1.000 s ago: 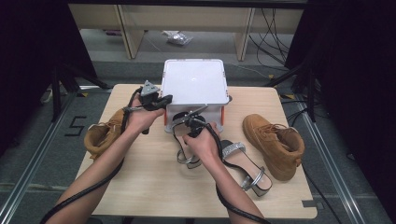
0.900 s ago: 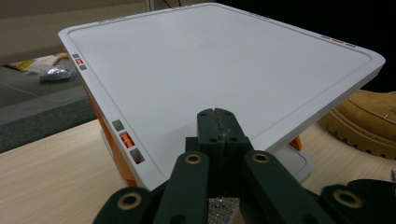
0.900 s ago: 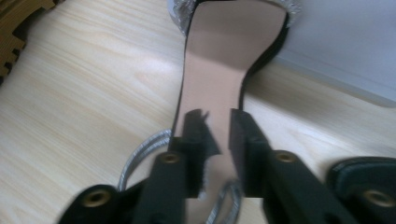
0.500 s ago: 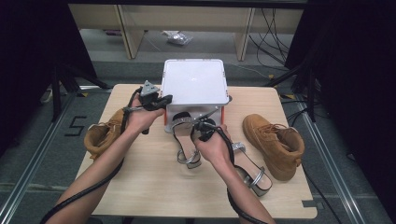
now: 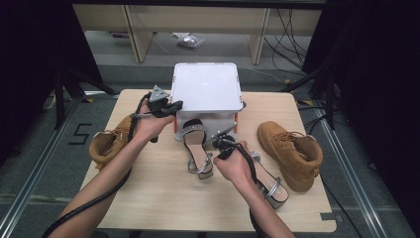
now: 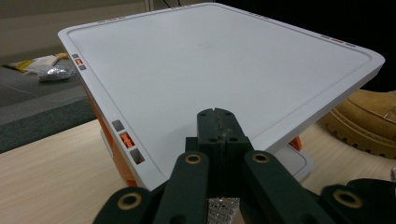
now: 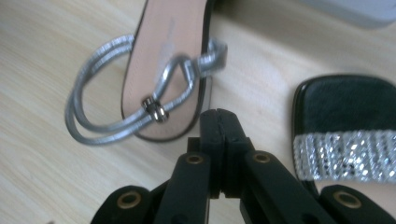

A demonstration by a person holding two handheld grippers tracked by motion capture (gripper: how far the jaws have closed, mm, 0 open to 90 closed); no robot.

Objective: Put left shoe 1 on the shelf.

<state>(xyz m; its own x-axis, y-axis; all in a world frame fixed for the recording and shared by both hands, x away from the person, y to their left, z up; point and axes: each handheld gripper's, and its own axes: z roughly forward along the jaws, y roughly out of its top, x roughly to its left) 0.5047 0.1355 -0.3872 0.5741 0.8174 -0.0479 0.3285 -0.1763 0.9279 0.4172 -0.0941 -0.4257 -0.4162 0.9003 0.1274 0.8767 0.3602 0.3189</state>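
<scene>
Right tool (image 7: 218, 114) shut, empty, beside silver sandal (image 7: 161, 70)

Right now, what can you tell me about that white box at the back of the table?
The white box stands at the far middle of the wooden table. It looks like smooth plastic, with a flat square lid, rounded corners and a shallow raised rim. Small orange and grey clips sit along the lid's edge, and orange shows at the corners below it. The lid is on. A glittery-strapped sandal lies at its front side, and the left gripper hangs shut at its near left corner.
</scene>
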